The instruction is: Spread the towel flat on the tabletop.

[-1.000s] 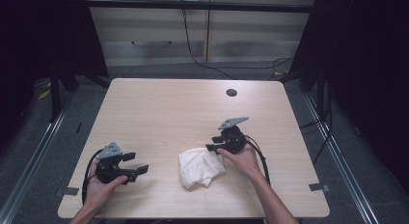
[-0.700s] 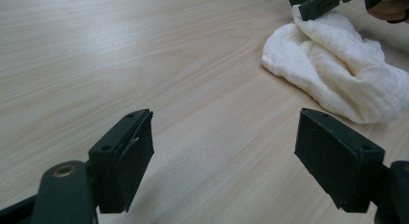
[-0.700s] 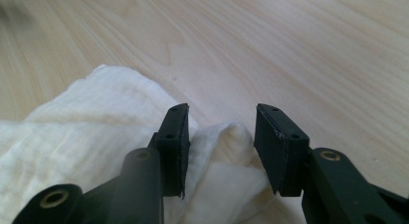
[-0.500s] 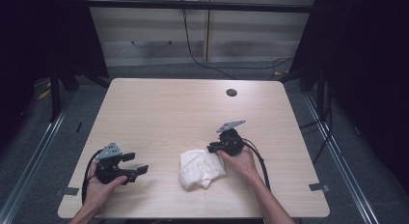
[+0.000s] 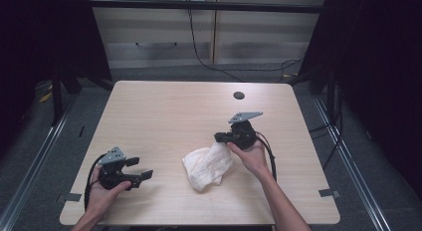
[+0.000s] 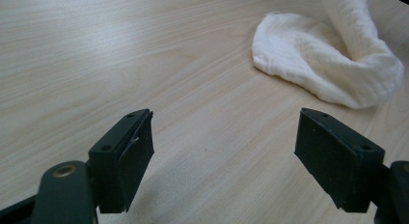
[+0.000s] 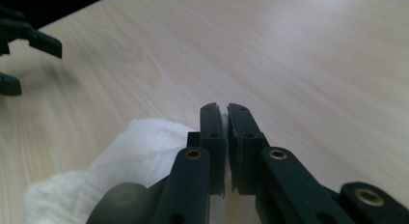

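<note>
High view: crumpled white muslin cloth (image 5: pixel 206 165) lies mid-front on the pale wooden surface (image 5: pixel 164 111); right tool (image 5: pixel 222 138) has just closed, pinching its upper corner, so the lift is starting. Left gripper view: left tool (image 6: pixel 222 161) gapes wide, holding nothing, cloth well apart. Right gripper view: jaws nearly together on fabric; next likely needs the left tool to catch another corner.

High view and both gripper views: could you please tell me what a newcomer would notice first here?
First, the crumpled white muslin cloth lying near the front middle of the pale wooden table. The right gripper has just closed its jaws on the cloth's upper corner, lifting that end, and a strip of cloth shows between the jaws in the right gripper view. The left gripper rests at the front left with its jaws wide apart, clear of the cloth.
</note>
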A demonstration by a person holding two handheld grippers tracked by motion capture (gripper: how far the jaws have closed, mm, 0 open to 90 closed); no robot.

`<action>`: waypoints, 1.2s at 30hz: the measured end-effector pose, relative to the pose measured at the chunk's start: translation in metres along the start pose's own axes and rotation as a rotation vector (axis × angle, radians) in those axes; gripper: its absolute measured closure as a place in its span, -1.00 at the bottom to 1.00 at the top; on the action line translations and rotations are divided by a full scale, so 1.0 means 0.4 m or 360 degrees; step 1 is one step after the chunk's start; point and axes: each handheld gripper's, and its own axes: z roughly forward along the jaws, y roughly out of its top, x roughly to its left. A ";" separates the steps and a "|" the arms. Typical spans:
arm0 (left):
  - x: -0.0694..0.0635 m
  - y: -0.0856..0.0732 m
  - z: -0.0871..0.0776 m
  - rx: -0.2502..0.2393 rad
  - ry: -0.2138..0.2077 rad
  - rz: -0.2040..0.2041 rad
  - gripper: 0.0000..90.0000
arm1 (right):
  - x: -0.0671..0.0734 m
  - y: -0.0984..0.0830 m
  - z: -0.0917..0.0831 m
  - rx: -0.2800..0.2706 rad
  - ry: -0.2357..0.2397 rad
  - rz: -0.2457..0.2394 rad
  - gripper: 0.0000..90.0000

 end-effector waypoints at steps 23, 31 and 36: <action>-0.001 -0.001 0.006 0.0014 0.0017 -0.0003 -0.53 | -0.046 0.020 -0.127 -0.0129 -0.0169 0.0005 0.90; -0.007 0.005 0.017 0.0026 0.0017 -0.0001 -0.52 | -0.100 -0.109 -0.165 -0.0043 -0.0252 0.0132 0.87; -0.008 0.012 0.019 0.0015 0.0001 -0.0009 -0.43 | -0.114 -0.165 -0.171 0.0040 -0.0295 0.0169 0.84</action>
